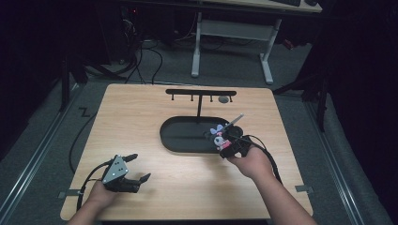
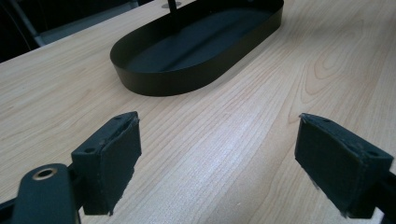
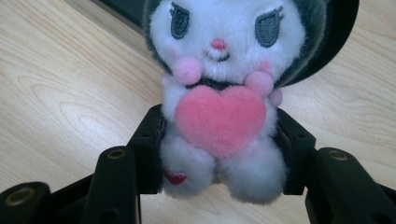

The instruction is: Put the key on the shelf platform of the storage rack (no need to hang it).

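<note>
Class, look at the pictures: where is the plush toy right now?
The plush toy is clamped between the jaws of the right tool, right of centre in the high view, at the right end of the black oval tray.

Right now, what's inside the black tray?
The tray looks bare over its left and middle floor, apart from the rack's post rising at its far side. Its right end is covered by the plush in the right tongs.

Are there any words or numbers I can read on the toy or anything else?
None: no words or numbers can be read.
Plush toy: a pink heart and a small red heart, no letters.
Tray, table and grippers: no print to read.
</note>
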A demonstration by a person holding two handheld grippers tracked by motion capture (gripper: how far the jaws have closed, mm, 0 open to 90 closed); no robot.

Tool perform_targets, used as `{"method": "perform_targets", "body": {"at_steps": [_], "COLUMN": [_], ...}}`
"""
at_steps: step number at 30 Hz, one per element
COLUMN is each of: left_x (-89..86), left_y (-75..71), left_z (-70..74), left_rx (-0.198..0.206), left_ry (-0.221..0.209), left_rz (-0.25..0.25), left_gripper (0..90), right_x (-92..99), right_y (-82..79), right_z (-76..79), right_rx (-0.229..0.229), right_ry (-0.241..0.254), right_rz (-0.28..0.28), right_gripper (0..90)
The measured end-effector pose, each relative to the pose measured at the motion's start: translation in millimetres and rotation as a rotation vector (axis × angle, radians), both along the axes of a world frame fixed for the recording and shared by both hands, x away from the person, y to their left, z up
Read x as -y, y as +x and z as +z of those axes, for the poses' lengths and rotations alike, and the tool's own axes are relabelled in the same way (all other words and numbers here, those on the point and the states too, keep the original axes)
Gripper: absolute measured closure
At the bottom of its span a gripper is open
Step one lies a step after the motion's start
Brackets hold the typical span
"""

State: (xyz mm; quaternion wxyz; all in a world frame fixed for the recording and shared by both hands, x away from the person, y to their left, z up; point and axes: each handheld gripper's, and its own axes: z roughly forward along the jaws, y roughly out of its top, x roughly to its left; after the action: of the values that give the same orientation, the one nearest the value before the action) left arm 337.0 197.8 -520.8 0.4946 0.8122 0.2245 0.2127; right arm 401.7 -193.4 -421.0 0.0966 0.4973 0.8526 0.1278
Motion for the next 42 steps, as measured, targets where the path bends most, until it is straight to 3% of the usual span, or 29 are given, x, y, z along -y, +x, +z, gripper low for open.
{"method": "perform_targets", "body": {"at_steps": [23,27,42], "left_x": [-0.1,-0.1,0.1], "left_y": [0.2,0.5,0.2], "left_z": [0.1,0.1,0.1], "left_rx": [0.001,0.000,-0.001], "left_ry": [0.000,-0.001,0.005], "left_rz": [-0.014,-0.013,-0.016], "left_gripper": [15.4,15.4,15.4], "right_x": [-20.2,-21.1,-30.9], "right_y": [34.3,39.3,63.5], "right_z": [-1.4,-1.8,-18.3], "right_rx": [0.016,0.022,0.005], "right_ry": [-0.021,-0.006,0.008], "right_rz": [0.006,0.000,-0.022], "right_gripper": [47.3,47.3,47.3]}}
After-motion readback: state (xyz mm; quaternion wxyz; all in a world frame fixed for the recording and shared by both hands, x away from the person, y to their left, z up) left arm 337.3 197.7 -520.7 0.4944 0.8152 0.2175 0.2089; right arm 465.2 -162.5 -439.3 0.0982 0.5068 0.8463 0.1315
